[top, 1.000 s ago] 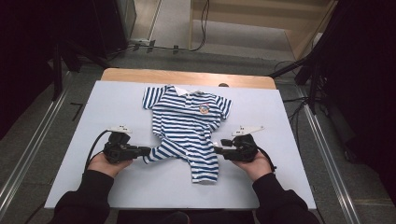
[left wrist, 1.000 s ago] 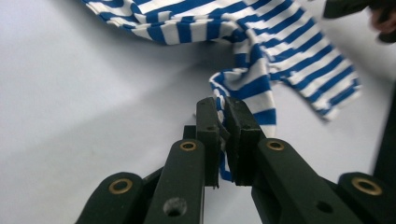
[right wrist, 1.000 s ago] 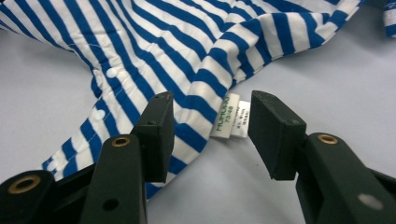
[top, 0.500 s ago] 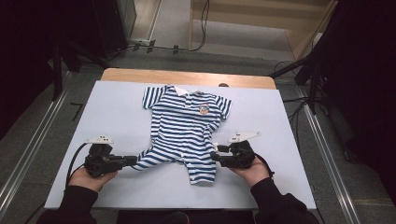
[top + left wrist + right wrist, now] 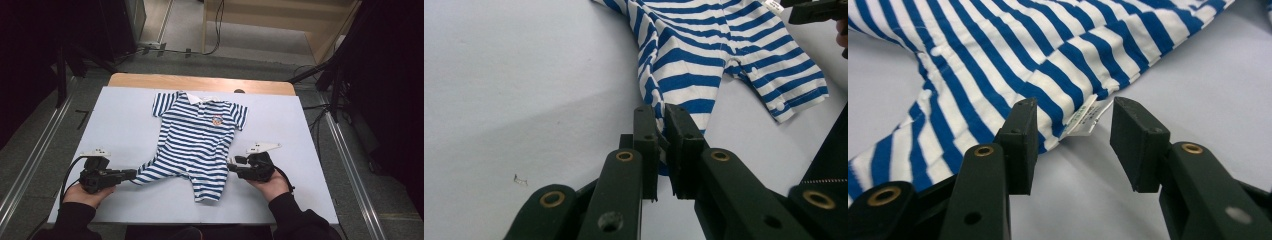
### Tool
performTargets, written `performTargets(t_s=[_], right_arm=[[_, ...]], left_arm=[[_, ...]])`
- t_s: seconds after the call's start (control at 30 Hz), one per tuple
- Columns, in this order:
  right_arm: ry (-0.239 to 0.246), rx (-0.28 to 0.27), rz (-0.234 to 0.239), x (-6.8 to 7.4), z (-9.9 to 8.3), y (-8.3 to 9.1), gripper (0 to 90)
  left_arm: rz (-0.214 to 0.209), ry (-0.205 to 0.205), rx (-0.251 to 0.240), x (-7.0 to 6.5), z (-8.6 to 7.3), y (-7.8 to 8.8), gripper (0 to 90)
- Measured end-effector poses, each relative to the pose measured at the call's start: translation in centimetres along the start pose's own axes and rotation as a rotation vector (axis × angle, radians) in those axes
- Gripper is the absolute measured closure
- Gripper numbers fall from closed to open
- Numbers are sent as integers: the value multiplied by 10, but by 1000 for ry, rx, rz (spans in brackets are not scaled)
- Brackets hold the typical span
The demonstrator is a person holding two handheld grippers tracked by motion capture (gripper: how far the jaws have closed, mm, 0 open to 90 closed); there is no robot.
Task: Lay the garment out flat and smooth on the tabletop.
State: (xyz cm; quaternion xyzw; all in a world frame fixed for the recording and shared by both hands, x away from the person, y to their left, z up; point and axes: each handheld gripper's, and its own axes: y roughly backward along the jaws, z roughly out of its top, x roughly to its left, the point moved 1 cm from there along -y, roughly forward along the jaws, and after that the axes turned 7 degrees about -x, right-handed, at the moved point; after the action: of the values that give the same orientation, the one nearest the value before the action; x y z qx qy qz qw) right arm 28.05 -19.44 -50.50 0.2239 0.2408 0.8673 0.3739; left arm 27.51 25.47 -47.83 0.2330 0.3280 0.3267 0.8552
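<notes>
left gripper (image 5: pixel 663 117): fingers (image 5: pixel 646 145) closed on the end of one leg of the striped baby suit (image 5: pixel 704 55); a narrow fold of blue and white cloth sits pinched between the two pads. in the high view the same gripper (image 5: pixel 131 173) lies low at the near left of the bench (image 5: pixel 125 120), held in the person's left hand (image 5: pixel 87 192), with the pinched leg drawn out sideways toward it, away from the body of the suit.

right gripper (image 5: pixel 1073 132): fingers (image 5: pixel 1020 135) stand apart and have just been closing a little. the side hem of the suit (image 5: pixel 1013 65) and its small white label (image 5: pixel 1085 117) lie in the gap, the left finger at the cloth edge; neither pad presses on the cloth. in the high view this gripper (image 5: pixel 233 167) sits just beside the suit's right edge, held in the right hand (image 5: pixel 270 182), fingers pointing in at the garment.

baby suit (image 5: pixel 197 140): flat on the pale bench, collar away from the person, short sleeves spread to both sides, a small badge (image 5: pixel 217 120) on the chest. one leg stretches left to the left gripper, the other lies toward the near edge, between the two hands. snap buttons show along the inner leg seam in the left gripper view.

bench: pale sheet over a wooden top (image 5: pixel 200 82), the wood showing as a strip at the far edge. cables (image 5: pixel 67 172) trail from each gripper. dark sleeves (image 5: pixel 300 222) enter from the near side.
</notes>
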Motion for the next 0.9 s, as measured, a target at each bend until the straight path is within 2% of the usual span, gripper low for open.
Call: performTargets(t_s=[0.13, 0.2, 0.33, 0.4, 0.5, 0.6, 0.7, 0.8, 0.9], right_arm=[[-23, 23, -2, -3, -1, -11, 501], [-25, 33, 3, -3, 0, -18, 530], [-69, 104, 13, -1, 2, -27, 779], [-89, 128, 13, -1, 4, -26, 854], [-92, 131, 0, -4, 7, -17, 861], [-125, 109, -8, -11, 9, 0, 861], [-146, 74, -19, -21, 11, 19, 862], [-146, 68, -33, -27, 10, 29, 862], [-152, 73, -44, -32, 8, 35, 862]], left_arm=[[0, -2, 1, -1, 0, -1, 843], [2, -5, 5, -1, 0, -2, 843], [0, -7, 6, -2, 0, -2, 843], [-3, -8, 2, -2, 0, -2, 843], [-8, -6, -3, -3, 0, -2, 843], [-23, -4, -15, -7, 1, -1, 843], [-50, -11, -24, -16, 2, -2, 843], [-76, -20, -25, -28, 2, -4, 843], [-135, -24, -30, -43, -1, -7, 842]])
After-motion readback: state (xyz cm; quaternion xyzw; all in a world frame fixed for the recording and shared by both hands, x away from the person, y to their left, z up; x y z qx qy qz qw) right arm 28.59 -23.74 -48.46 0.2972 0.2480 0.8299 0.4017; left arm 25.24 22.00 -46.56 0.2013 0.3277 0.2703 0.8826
